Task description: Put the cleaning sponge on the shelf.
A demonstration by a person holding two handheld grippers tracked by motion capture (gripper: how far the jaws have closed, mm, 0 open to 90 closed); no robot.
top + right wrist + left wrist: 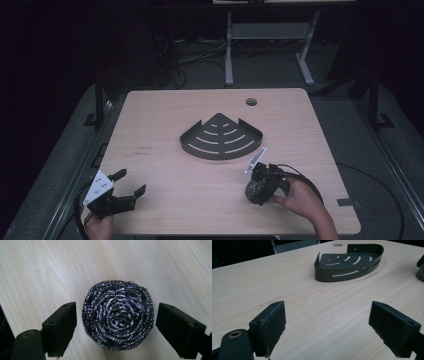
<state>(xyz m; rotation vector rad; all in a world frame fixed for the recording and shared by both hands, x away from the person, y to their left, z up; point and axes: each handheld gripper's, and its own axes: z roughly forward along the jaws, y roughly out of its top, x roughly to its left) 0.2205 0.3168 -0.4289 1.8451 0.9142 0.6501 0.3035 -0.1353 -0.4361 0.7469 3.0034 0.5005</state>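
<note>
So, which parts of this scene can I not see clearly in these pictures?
- Scrubber: its underside, hidden by its own bulk in the right gripper view.
- Right gripper: its jaws, hidden behind its own body in the high view.
- Small marks on the table, high view: too small to read.
- Shelf: its far wall's outer face, both views.

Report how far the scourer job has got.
Done: nothing is moved yet; the rack sits bare mid-table. In hand: the right gripper is open with its fingers on either side of the scourer, which lies on the table, not yet squeezed. The left gripper is open, idle. Left: gripping and lifting it, probably into the rack.
</note>
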